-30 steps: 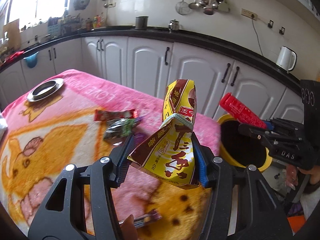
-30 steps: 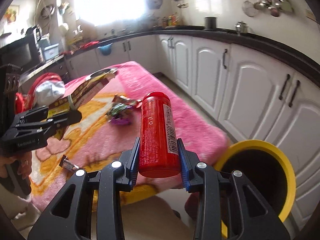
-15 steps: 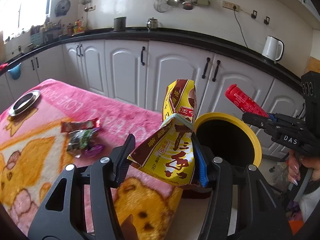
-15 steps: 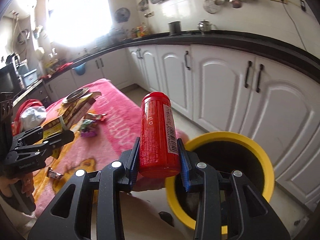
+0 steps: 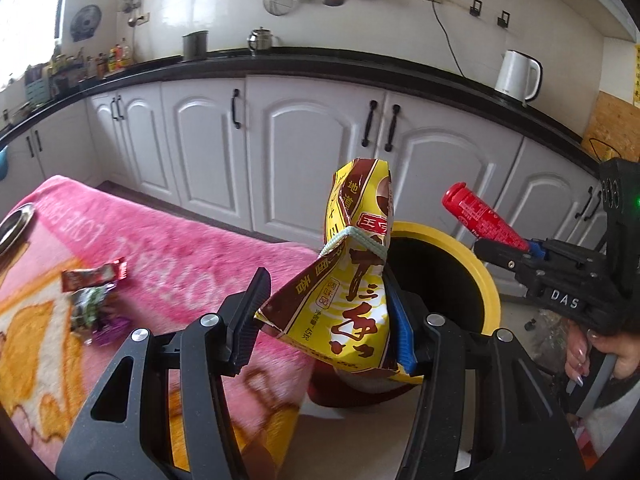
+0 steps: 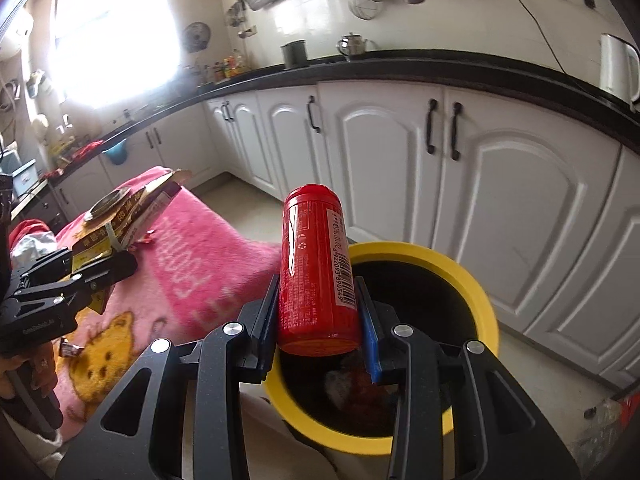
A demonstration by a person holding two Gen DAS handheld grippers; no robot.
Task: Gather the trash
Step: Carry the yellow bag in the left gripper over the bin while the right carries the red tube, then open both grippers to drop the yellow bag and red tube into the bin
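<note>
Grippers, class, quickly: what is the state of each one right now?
Left gripper: closed on the yellow snack bag.
Right gripper: closed on the red can, over the yellow bin.

1. In the left wrist view we cannot see the front part of the yellow bin [image 5: 490, 292], because the snack bag [image 5: 352, 280] covers it.
2. The lower end of the red can [image 5: 482, 216] is hidden behind the right gripper [image 5: 516, 254] in that view.
3. We cannot read the wrappers [image 5: 94, 300] on the pink blanket [image 5: 192, 256]; they are too small and blurred.
4. The metal plate [image 5: 12, 228] is cut off by the left edge.
5. In the right wrist view, the can hides the far inner wall of the bin, and what lies in its bottom [image 6: 352, 384] is dark; we cannot tell what it is.
6. The kettle [image 6: 618, 66] is cut off by the right edge.
</note>
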